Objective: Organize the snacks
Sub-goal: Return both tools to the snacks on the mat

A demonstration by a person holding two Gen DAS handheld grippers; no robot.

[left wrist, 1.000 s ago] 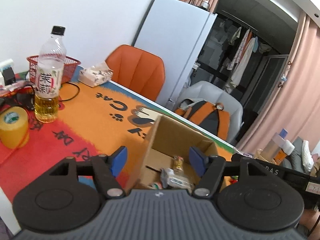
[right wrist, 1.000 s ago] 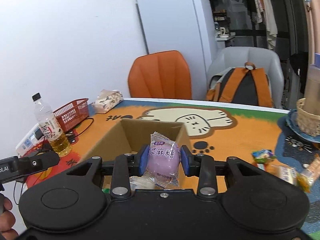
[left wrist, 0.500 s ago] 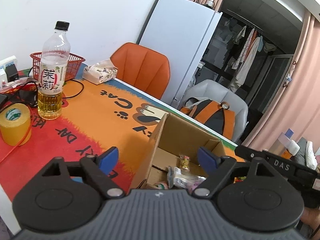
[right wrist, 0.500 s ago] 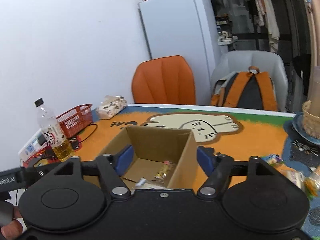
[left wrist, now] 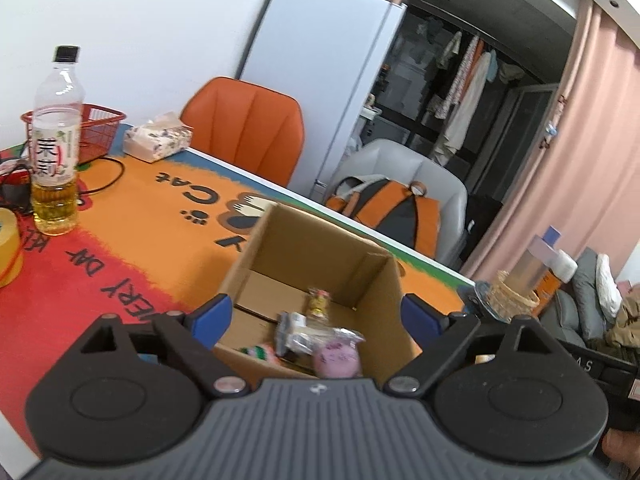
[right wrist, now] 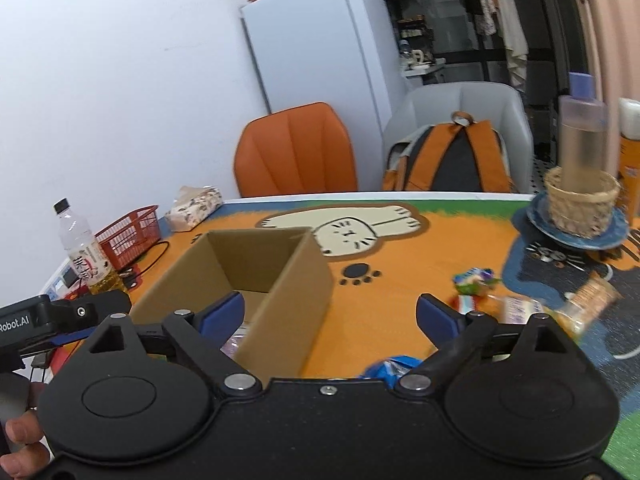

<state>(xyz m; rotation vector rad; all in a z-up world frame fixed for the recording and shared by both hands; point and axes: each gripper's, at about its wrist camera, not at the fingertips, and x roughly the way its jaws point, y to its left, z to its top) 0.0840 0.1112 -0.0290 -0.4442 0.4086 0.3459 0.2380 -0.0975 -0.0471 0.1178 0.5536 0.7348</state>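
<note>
Since a second ago, purple mochi packet (left wrist: pixel 338 358) let go by right gripper (right wrist: pixel 330 314) and now lying in cardboard box (left wrist: pixel 280 240), at its near end, beside clear-wrapped snack (left wrist: pixel 308 330) and small yellow packet (left wrist: pixel 319 300); both views swung toward the right of the table.

Far left on the cat-print mat (left wrist: pixel 132 208): yellow tape roll (left wrist: pixel 9 248), tea bottle (left wrist: pixel 54 140), red basket (left wrist: pixel 96 130), tissue pack (left wrist: pixel 157 142); orange chair (left wrist: pixel 248 128) behind the table edge.

Middle: left gripper (left wrist: pixel 316 314) over the box's near end, jaws spread wide and opening, nothing pinched, box between the blue pads (left wrist: pixel 212 314); right gripper beside it, jaws spread and opening, empty, box's right wall between them.

Right: loose snacks on the mat, well apart from the box — green-and-blue packet (right wrist: pixel 474 280), pale packet (right wrist: pixel 516 308), orange-brown packet (right wrist: pixel 592 298), blue bag (right wrist: pixel 394 366) just at the gripper body; woven basket (right wrist: pixel 582 204) with a bottle on a blue plate (right wrist: pixel 536 224).
</note>
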